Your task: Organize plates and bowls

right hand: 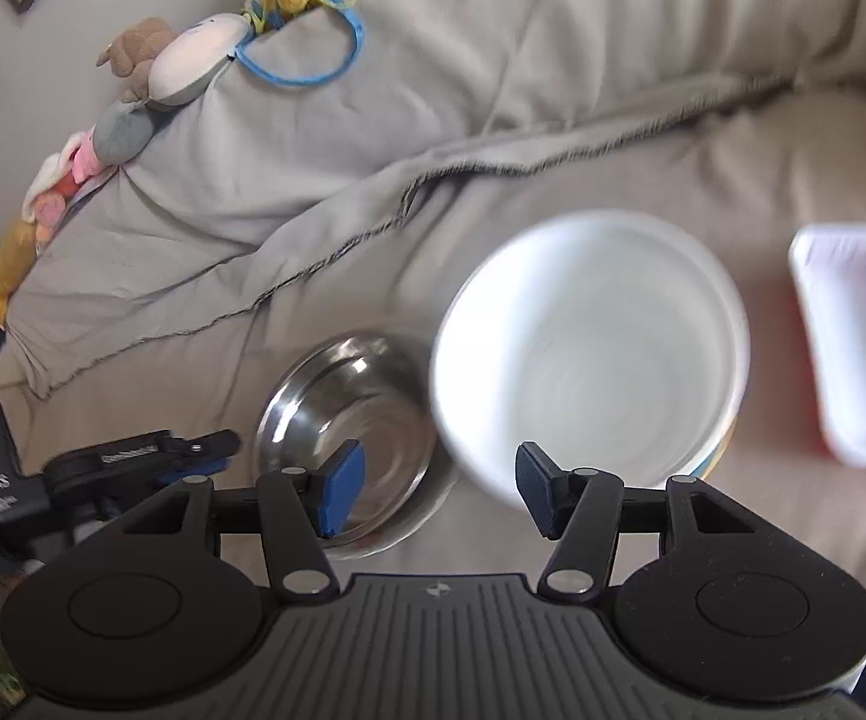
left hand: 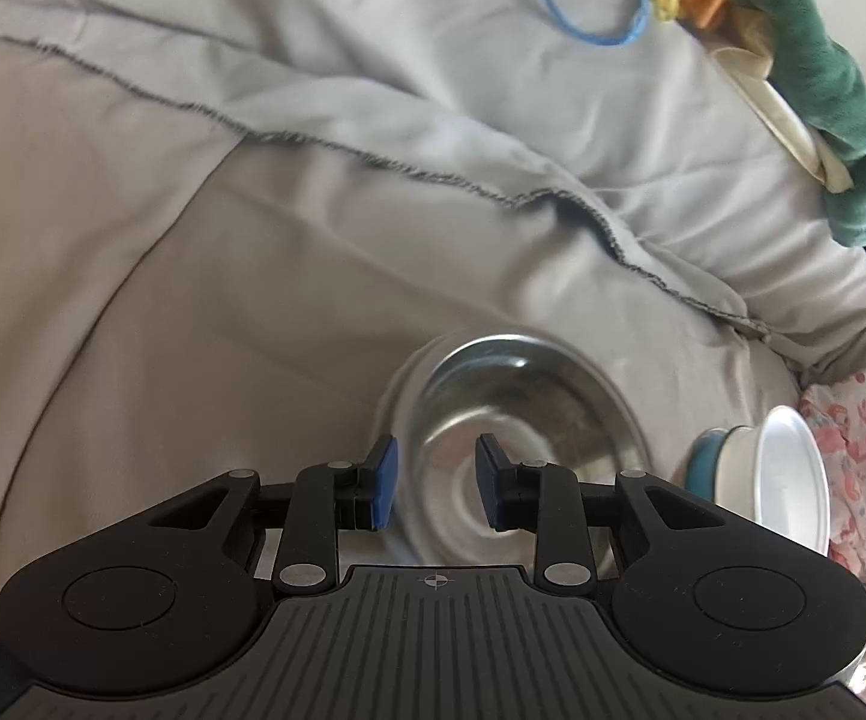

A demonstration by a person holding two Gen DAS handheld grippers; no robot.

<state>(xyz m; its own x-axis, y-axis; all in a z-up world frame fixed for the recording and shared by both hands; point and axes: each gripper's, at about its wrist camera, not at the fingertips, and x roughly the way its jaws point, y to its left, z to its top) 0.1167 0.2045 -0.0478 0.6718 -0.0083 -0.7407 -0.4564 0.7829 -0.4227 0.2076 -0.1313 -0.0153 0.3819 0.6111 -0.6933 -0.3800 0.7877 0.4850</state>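
A steel bowl [left hand: 523,420] sits on the grey bed sheet just beyond my left gripper [left hand: 436,483], which is open and empty, its blue pads level with the bowl's near rim. The white bowl [left hand: 787,480] shows at the right, stacked on a teal piece [left hand: 703,462]. In the right wrist view the steel bowl [right hand: 342,414] lies left and the white bowl [right hand: 595,348] lies ahead. My right gripper [right hand: 442,492] is open and empty at the white bowl's near rim. A white rectangular tray [right hand: 859,342] lies at the right.
The grey sheet [left hand: 192,300] has folds and a stitched hem. Soft toys [right hand: 150,78] and a blue ring [right hand: 318,60] lie at the back. A green cloth [left hand: 823,90] is at the upper right. The left gripper shows in the right wrist view [right hand: 132,462].
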